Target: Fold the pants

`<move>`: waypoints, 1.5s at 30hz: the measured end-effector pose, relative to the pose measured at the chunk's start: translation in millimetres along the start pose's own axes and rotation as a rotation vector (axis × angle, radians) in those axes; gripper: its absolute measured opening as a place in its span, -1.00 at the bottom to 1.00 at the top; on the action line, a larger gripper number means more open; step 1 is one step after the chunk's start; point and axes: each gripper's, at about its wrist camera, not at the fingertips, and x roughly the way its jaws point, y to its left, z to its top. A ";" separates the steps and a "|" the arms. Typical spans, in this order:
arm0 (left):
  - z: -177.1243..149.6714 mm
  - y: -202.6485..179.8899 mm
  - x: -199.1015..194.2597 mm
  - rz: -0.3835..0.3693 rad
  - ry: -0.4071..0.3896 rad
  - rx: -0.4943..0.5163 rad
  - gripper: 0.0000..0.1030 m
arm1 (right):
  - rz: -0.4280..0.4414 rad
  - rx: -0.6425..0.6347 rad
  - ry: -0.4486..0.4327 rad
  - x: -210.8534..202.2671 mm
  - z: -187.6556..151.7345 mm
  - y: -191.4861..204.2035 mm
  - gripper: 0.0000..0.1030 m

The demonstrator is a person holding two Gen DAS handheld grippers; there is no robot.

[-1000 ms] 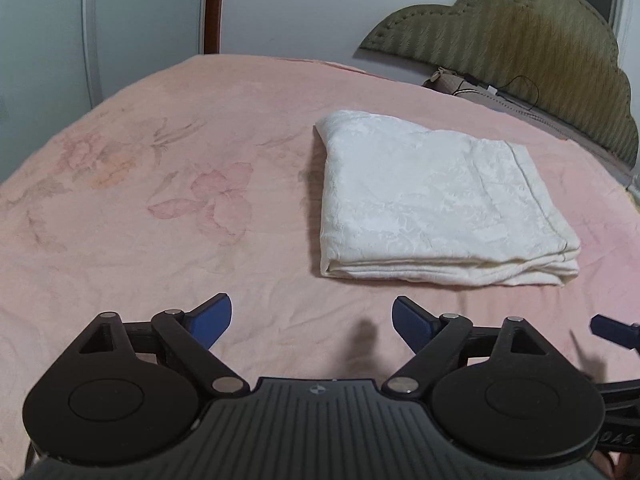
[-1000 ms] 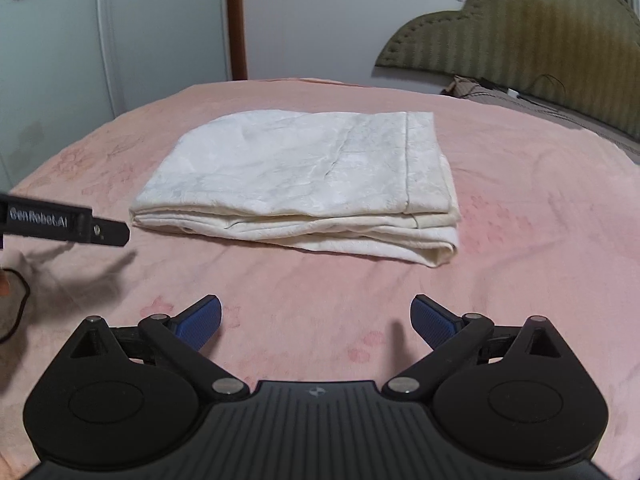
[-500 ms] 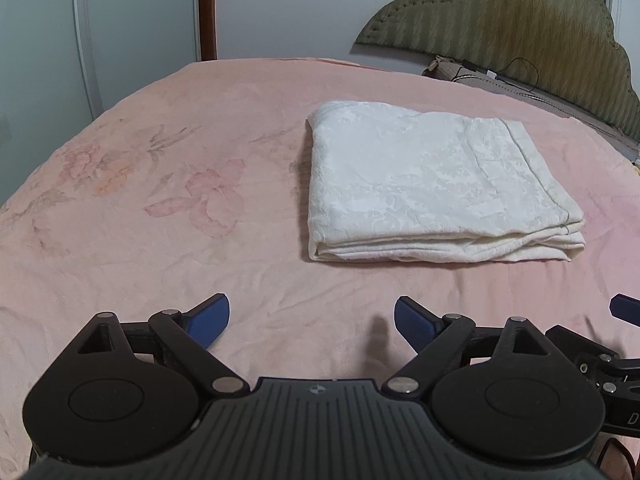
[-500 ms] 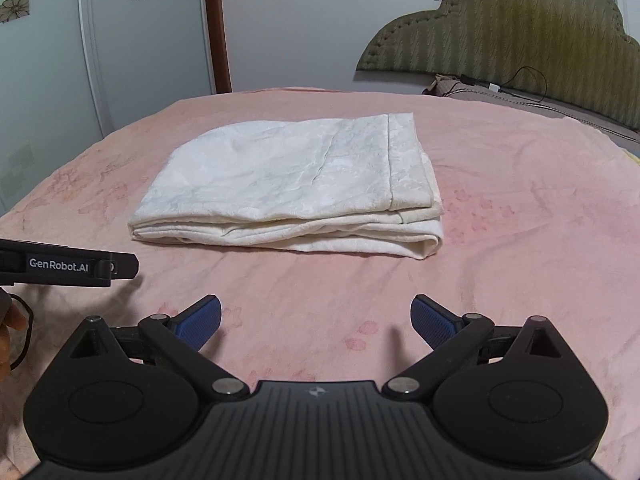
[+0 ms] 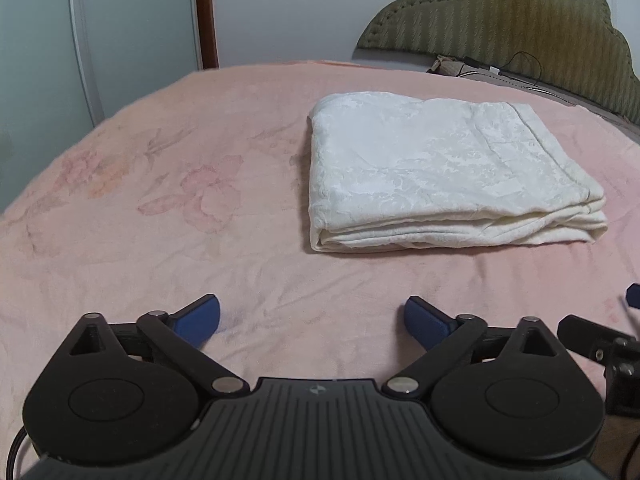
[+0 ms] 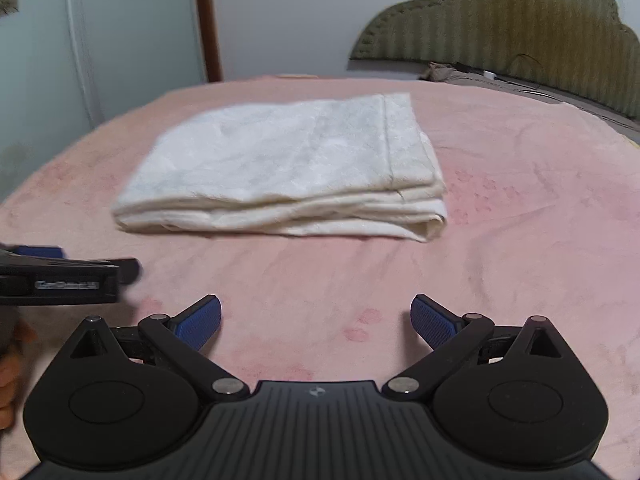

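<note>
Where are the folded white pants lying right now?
The folded white pants lie flat on the pink bedspread, right of centre in the left wrist view, ahead of both grippers, short of the headboard.

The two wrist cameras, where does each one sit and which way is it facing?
Left wrist: sits behind the left claw, looks down along its opening, empty fingers at the folded white pants on the pink bedspread; the right claw shows at the right edge.
Right wrist: sits behind the open right claw, faces the same folded pants; the left claw and a hand show at left.
Shared: pants, bedspread, headboard.
</note>
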 end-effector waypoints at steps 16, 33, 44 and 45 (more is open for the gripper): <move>-5.8 4.4 2.9 -0.017 -0.029 -0.020 1.00 | -0.017 0.000 -0.018 7.3 -5.7 3.4 1.00; -5.8 5.3 3.0 -0.022 -0.029 -0.024 1.00 | -0.016 0.001 -0.018 7.1 -5.7 3.6 1.00; -6.0 5.4 3.1 -0.022 -0.029 -0.025 1.00 | -0.019 0.001 -0.018 6.8 -5.7 4.1 1.00; -6.0 5.3 3.3 -0.022 -0.028 -0.025 1.00 | -0.019 0.002 -0.018 6.7 -5.8 4.2 1.00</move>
